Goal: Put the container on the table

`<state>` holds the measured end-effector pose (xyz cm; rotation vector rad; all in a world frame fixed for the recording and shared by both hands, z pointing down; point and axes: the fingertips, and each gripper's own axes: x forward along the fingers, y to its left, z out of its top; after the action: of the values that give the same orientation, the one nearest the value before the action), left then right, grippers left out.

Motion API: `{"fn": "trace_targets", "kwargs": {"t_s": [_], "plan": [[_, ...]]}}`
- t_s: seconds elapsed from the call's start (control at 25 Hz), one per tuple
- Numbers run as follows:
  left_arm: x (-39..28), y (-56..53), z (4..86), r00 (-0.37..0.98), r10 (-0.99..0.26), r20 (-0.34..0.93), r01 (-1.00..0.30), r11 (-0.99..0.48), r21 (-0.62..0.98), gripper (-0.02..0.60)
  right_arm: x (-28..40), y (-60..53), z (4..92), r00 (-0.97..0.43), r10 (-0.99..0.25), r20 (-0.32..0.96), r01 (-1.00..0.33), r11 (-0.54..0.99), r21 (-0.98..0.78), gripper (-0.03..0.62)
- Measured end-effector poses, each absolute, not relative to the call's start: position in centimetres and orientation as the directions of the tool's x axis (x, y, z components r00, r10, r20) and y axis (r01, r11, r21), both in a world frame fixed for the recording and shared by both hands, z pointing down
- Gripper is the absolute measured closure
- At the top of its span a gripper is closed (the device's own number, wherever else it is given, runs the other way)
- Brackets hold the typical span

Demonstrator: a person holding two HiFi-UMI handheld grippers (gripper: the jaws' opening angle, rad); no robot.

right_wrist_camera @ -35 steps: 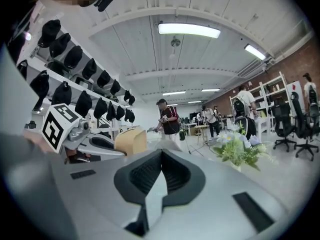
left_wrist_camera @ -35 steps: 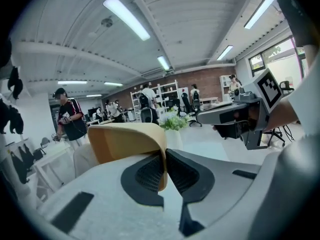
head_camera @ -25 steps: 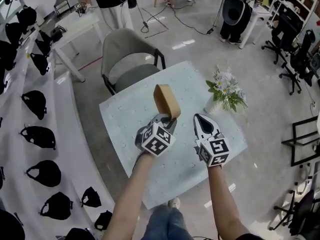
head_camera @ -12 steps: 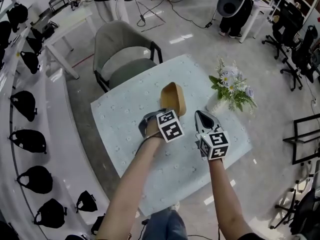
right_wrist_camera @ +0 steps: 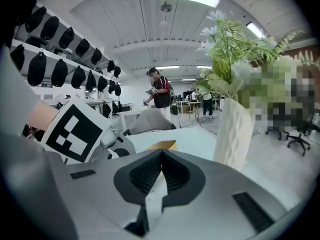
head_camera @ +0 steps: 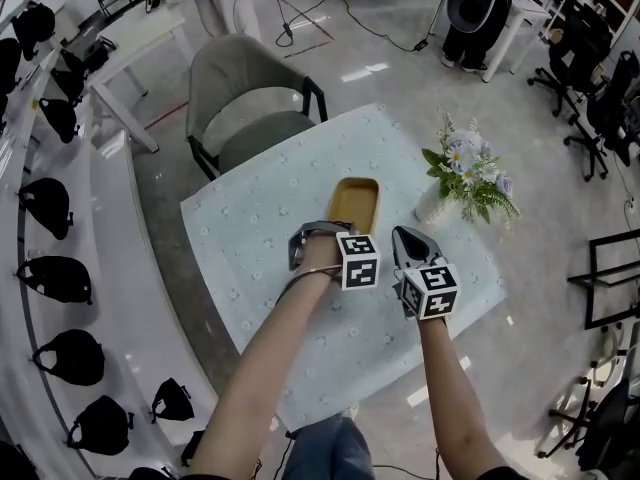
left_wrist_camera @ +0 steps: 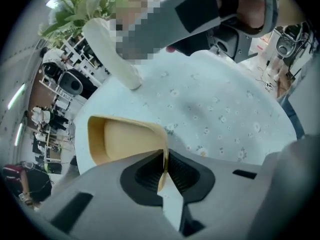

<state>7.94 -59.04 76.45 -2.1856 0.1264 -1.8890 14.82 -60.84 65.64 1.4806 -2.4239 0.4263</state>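
Note:
A tan, oblong container (head_camera: 354, 203) lies open side up on the pale blue flowered table (head_camera: 250, 228), near its middle. My left gripper (head_camera: 335, 232) is shut on the container's near rim. The left gripper view shows the thin rim pinched between the pads, with the container (left_wrist_camera: 127, 139) reaching out over the cloth beyond the gripper (left_wrist_camera: 165, 166). My right gripper (head_camera: 403, 238) hovers just right of it, shut with nothing in it. In the right gripper view, a sliver of the container (right_wrist_camera: 162, 145) shows past the closed right gripper (right_wrist_camera: 161, 176).
A white vase of flowers (head_camera: 465, 183) stands at the table's right edge, close to my right gripper. A grey chair (head_camera: 250, 118) sits at the far side. White shelving with black caps (head_camera: 45, 208) runs along the left. A person (right_wrist_camera: 160, 91) stands far off.
The container was held tilted on edge above the table. It has swung down and forward and now lies flat, and my left gripper rotated with it. The right gripper barely moved.

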Motion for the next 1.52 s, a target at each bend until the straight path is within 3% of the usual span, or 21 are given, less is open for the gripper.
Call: {"fn": "trace_targets", "kwargs": {"t_s": [0.32,0.44,0.72,0.96,1.16,1.52], "plan": [[8.7,-58.4,77.1,0.158,-0.195,0.968,0.119,-0.969,-0.214,0.557,14.8,-60.6,66.0,-0.447,-0.811,0.378,-0.892,0.438,-0.114,0.595],[9.1,-58.3,76.9,0.19,-0.186,0.964,0.082,-0.975,-0.204,0.517,14.7,-60.6,66.1,-0.45,-0.807,0.381,-0.889,0.444,-0.109,0.595],[9.7,-58.3,75.0,0.267,-0.211,0.94,0.023,-0.974,-0.225,0.514,14.9,-60.4,65.2,-0.446,-0.814,0.372,-0.891,0.442,-0.103,0.595],[10.0,-58.2,69.1,0.452,-0.28,0.847,-0.188,-0.958,-0.216,0.512,15.0,-59.1,63.0,-0.444,-0.82,0.363,-0.893,0.437,-0.106,0.595],[9.1,-57.9,62.8,0.616,-0.401,0.678,-0.437,-0.89,-0.129,0.523,15.3,-57.3,59.8,-0.433,-0.841,0.326,-0.901,0.417,-0.12,0.595],[5.2,-55.4,50.5,0.647,-0.695,0.312,-0.717,-0.695,-0.061,0.552,14.1,-52.4,51.5,-0.44,-0.878,0.189,-0.897,0.423,-0.127,0.595]]}}
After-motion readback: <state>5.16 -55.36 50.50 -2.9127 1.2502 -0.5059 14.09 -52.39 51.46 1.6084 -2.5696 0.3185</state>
